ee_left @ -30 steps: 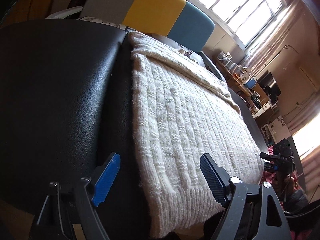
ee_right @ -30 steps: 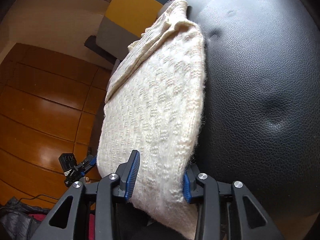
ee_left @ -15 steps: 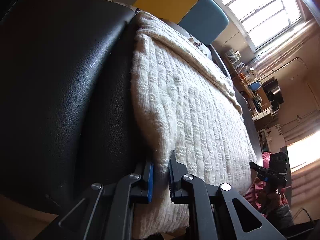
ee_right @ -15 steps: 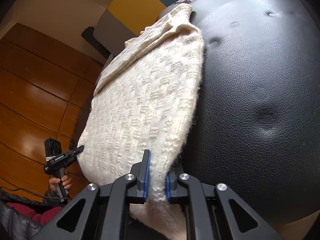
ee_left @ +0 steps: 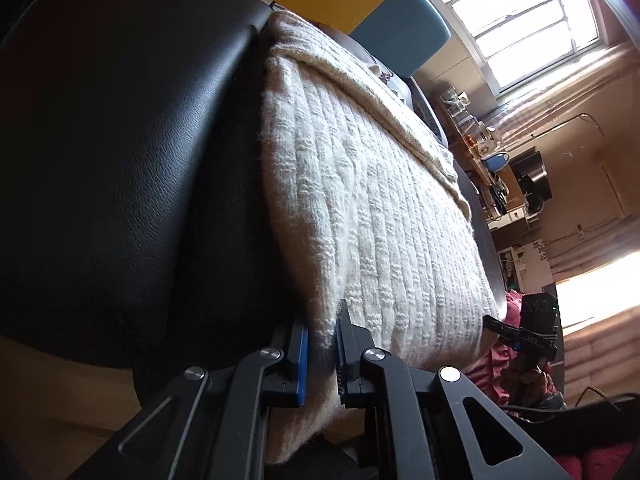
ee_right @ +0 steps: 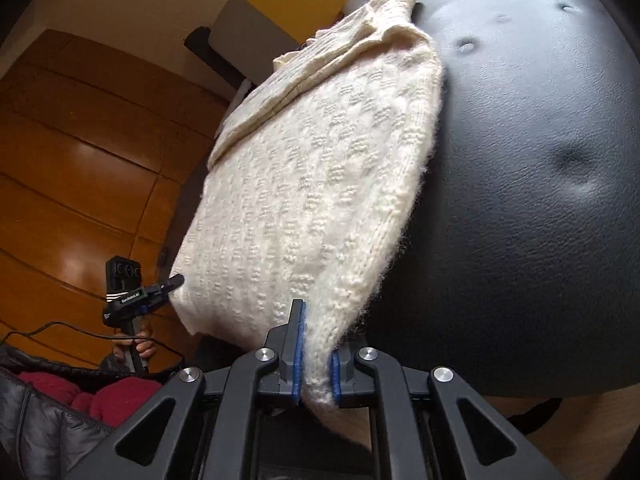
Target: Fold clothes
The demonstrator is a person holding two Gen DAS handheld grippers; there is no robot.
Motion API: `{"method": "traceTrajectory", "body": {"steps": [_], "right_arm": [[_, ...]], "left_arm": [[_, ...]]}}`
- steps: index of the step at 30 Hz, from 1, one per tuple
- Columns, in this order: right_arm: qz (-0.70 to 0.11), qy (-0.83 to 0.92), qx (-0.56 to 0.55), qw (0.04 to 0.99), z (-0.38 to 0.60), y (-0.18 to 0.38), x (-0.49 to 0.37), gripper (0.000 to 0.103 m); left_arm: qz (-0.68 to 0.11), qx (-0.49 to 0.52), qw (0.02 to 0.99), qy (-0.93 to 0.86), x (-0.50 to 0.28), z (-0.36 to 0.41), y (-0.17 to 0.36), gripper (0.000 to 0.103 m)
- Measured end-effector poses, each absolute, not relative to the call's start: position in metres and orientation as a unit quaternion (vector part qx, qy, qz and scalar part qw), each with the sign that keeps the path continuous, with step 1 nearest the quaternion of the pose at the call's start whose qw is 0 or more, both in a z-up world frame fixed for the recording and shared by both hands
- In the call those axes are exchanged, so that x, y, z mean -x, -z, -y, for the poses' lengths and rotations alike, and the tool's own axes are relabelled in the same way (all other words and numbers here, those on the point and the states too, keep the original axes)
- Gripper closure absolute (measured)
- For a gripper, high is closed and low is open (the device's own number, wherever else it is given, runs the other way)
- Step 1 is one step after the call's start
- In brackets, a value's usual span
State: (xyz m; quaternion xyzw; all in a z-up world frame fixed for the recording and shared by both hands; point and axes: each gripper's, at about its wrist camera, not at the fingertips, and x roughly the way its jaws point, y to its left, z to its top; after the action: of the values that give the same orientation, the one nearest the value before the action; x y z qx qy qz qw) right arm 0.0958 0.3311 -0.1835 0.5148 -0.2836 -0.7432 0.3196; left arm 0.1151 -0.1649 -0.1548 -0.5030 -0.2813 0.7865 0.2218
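A cream knitted sweater (ee_left: 372, 216), ribbed and fuzzy at its edges, lies folded on a black, dimpled leather seat (ee_left: 120, 152), its near hem cut off by the frame's bottom edge. The left hand-held gripper (ee_left: 322, 354) has just closed its blue pads on one near corner; the right hand-held gripper (ee_right: 314, 354) has likewise just closed and pinches the other corner (ee_right: 320, 376). A folded-over layer (ee_right: 340, 44) at the far end hides what is beneath. The cluttered shelf (ee_left: 492, 160) beyond is too small to read.
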Motion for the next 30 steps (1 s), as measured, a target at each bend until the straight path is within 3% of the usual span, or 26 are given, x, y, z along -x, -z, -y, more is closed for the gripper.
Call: {"method": "traceTrajectory", "body": {"steps": [8, 16, 23, 26, 30], "right_arm": [[0.370, 0.709, -0.482, 0.358, -0.334, 0.184, -0.092, 0.094], [0.407, 0.725, -0.417, 0.367, -0.335, 0.153, -0.018, 0.094], [0.404, 0.758, -0.407, 0.312, -0.322, 0.146, 0.085, 0.094], [0.442, 0.754, -0.410, 0.262, -0.331, 0.154, 0.127, 0.094], [0.515, 0.708, -0.449, 0.179, -0.344, 0.196, 0.168, 0.083]], "left_arm": [[0.307, 0.462, 0.287, -0.781, -0.128, 0.177, 0.117, 0.092], [0.338, 0.411, 0.321, -0.783, -0.071, 0.177, 0.085, 0.092], [0.400, 0.371, 0.308, -0.780, 0.015, 0.180, 0.078, 0.091], [0.432, 0.365, 0.289, -0.772, 0.056, 0.186, 0.086, 0.091], [0.501, 0.375, 0.239, -0.742, 0.110, 0.203, 0.115, 0.091]]}}
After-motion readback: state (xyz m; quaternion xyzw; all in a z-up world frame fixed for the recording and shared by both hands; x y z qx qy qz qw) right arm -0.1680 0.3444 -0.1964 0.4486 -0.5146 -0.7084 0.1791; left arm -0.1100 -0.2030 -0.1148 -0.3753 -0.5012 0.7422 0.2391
